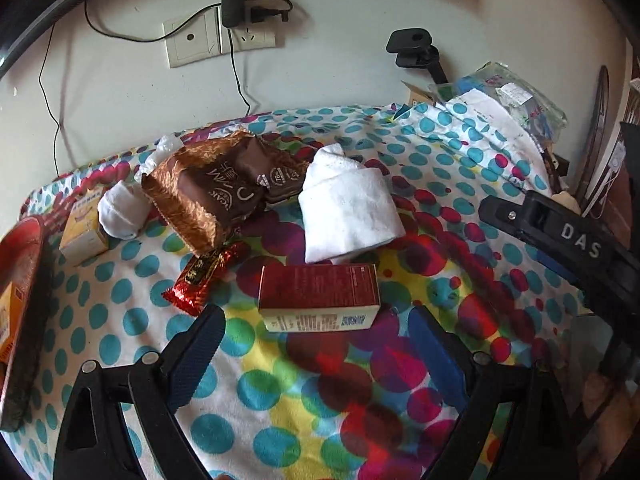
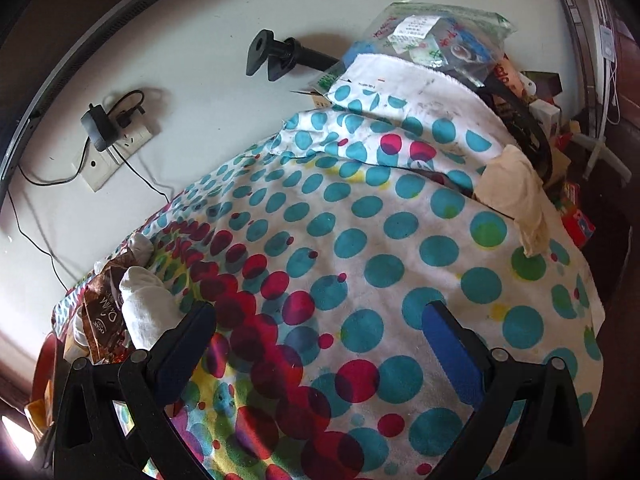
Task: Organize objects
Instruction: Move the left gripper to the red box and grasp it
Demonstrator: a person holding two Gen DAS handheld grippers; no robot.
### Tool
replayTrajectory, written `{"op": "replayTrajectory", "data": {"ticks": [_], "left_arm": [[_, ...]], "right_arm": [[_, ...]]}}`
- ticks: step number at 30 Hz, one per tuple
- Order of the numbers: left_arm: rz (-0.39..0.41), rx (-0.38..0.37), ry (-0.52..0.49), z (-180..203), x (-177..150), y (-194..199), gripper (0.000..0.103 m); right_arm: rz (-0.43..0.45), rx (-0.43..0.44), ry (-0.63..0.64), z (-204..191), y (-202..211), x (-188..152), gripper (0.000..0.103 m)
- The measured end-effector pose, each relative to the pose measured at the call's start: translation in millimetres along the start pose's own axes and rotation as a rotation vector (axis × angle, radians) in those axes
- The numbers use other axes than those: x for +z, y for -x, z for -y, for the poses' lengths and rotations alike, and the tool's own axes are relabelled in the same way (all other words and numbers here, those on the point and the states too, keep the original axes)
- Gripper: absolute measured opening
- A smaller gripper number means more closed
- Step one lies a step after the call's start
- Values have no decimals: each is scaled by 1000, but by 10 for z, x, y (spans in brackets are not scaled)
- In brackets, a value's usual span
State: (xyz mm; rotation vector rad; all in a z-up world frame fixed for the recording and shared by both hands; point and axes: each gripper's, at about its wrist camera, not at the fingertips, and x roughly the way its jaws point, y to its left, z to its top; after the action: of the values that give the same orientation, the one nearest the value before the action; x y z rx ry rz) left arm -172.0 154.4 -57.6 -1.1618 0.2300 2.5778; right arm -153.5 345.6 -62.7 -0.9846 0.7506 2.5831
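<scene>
On the dotted cloth [image 1: 280, 400] lies a red box [image 1: 318, 296], just beyond my open left gripper [image 1: 316, 328], whose fingers stand on either side of its near face without touching it. Behind it rest a folded white towel [image 1: 348, 204], a brown snack bag [image 1: 212, 192], a red candy wrapper [image 1: 204, 280], a small rolled white sock [image 1: 122, 210] and a yellow box [image 1: 82, 226]. My right gripper [image 2: 320, 320] is open over bare dotted cloth [image 2: 360, 240]. The towel [image 2: 148, 308] and the snack bag [image 2: 102, 312] show at its far left.
A red tray [image 1: 20, 264] with a dark rim sits at the left edge. The right gripper's black body [image 1: 560, 236] reaches in from the right. A cloth-covered heap with a plastic bag [image 2: 432, 40] rises at the back right. The wall has a socket and charger [image 1: 234, 4].
</scene>
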Motion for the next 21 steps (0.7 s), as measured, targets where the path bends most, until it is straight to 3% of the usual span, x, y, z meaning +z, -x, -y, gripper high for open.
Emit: {"op": "replayTrajectory", "data": {"ticks": [4, 8, 10, 12, 18, 21], "left_arm": [[-52, 29, -2, 78, 72, -226, 95], [-72, 5, 53, 6, 101, -345, 94], [-72, -9, 70, -20, 108, -348, 87], [-59, -22, 52, 3, 112, -320, 63], [-56, -43, 42, 15, 71, -266, 63], [-12, -23, 50, -28, 37, -112, 63]], "right_arm": [[-3, 13, 24, -51, -4, -17, 103], [-9, 32, 26, -48, -8, -25, 103], [-8, 38, 25, -48, -5, -29, 103], [-10, 37, 29, -56, -9, -33, 103], [-14, 35, 41, -82, -11, -43, 103], [-16, 45, 49, -95, -13, -45, 103]]}}
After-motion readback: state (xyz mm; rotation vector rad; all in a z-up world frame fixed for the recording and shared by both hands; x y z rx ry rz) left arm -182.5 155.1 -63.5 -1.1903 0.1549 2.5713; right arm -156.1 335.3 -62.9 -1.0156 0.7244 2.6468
